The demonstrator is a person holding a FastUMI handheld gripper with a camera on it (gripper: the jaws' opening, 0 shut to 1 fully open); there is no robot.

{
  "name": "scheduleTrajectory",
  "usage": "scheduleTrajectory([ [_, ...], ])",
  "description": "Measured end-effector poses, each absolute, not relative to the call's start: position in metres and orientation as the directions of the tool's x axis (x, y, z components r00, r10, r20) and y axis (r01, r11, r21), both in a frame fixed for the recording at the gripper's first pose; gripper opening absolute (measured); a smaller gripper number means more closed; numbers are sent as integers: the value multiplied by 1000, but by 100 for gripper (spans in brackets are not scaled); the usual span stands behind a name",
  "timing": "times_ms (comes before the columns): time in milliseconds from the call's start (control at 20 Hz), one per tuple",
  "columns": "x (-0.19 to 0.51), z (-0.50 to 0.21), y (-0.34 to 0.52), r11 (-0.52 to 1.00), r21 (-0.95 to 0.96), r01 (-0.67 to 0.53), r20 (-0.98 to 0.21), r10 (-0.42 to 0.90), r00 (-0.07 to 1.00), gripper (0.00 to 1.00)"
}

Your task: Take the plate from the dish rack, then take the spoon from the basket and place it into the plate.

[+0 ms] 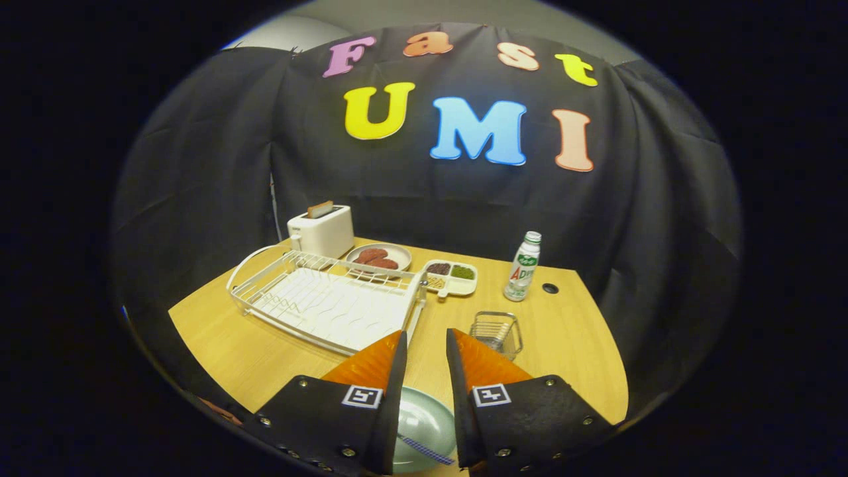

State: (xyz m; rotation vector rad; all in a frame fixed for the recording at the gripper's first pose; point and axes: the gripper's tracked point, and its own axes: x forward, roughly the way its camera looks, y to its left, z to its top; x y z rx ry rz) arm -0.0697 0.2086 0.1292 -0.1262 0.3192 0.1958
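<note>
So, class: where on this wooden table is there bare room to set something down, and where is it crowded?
Bare wood lies right of the small wire basket, below the white bottle. The back is crowded: white dish rack, toaster, food plate, divided tray. The open gripper hangs over the pale green plate.

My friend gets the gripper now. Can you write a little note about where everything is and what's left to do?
Gripper: open, holding nothing, raised above the table.
Plate: pale green, on the table below and between the fingers, out of the white dish rack.
Spoon: a checkered handle lies in the plate.
Wire basket: just ahead of the fingers, looks empty.
Done: both steps, it seems.
Left: nothing but pulling away.
</note>
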Motion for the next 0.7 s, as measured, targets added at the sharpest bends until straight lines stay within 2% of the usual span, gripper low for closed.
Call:
scheduleTrajectory([
  [300, -70, 207, 136, 998, -55, -40, -149, 32, 988, 35],
  [450, -72, 246, 125, 998, -44, -38, -57, 36, 998, 35],
  [600, -79, 270, 122, 997, -55, -54, 28, 56, 998, 95],
  [700, -73, 263, 120, 996, -62, -57, 30, 59, 998, 95],
])
